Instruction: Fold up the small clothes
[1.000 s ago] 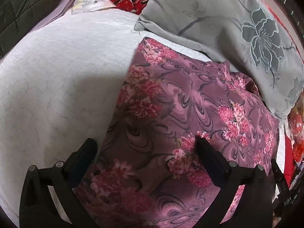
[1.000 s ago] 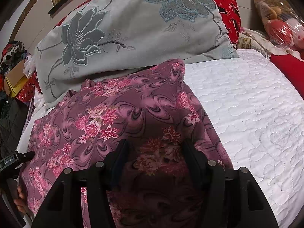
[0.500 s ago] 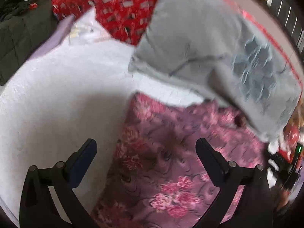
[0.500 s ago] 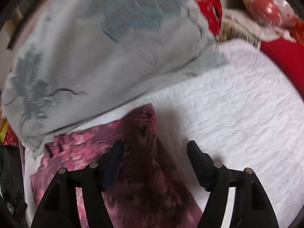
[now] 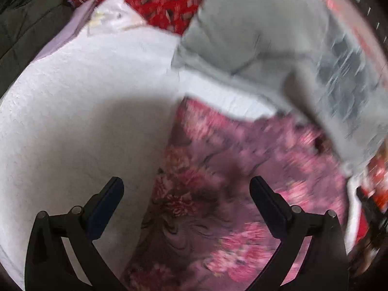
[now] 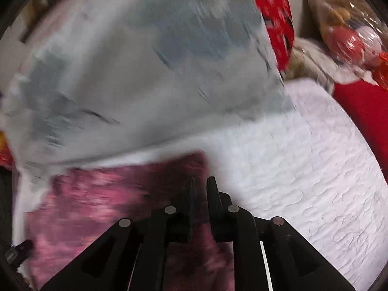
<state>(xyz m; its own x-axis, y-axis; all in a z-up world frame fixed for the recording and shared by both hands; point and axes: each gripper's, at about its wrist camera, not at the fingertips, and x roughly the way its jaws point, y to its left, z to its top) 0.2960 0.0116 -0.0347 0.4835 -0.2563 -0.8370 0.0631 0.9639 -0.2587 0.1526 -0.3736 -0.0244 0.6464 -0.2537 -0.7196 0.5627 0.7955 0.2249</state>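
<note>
While folding: keep tension even.
Right hand-held gripper: nearly closed, apparently pinching floral garment at 12 o'clock.
Left hand-held gripper: wide open, empty.

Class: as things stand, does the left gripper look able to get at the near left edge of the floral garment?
Probably yes: the left gripper is open, the floral garment's left edge lies between its fingers, uncovered.

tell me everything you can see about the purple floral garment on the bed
The purple floral garment is thin, soft-looking cloth, mauve with pink flowers and dark swirls. It lies fairly flat on the white quilted bedspread, its far edge near the grey pillow. The left claw is open above its left edge. The right claw is nearly shut at its right corner; blur hides whether cloth is pinched.
</note>
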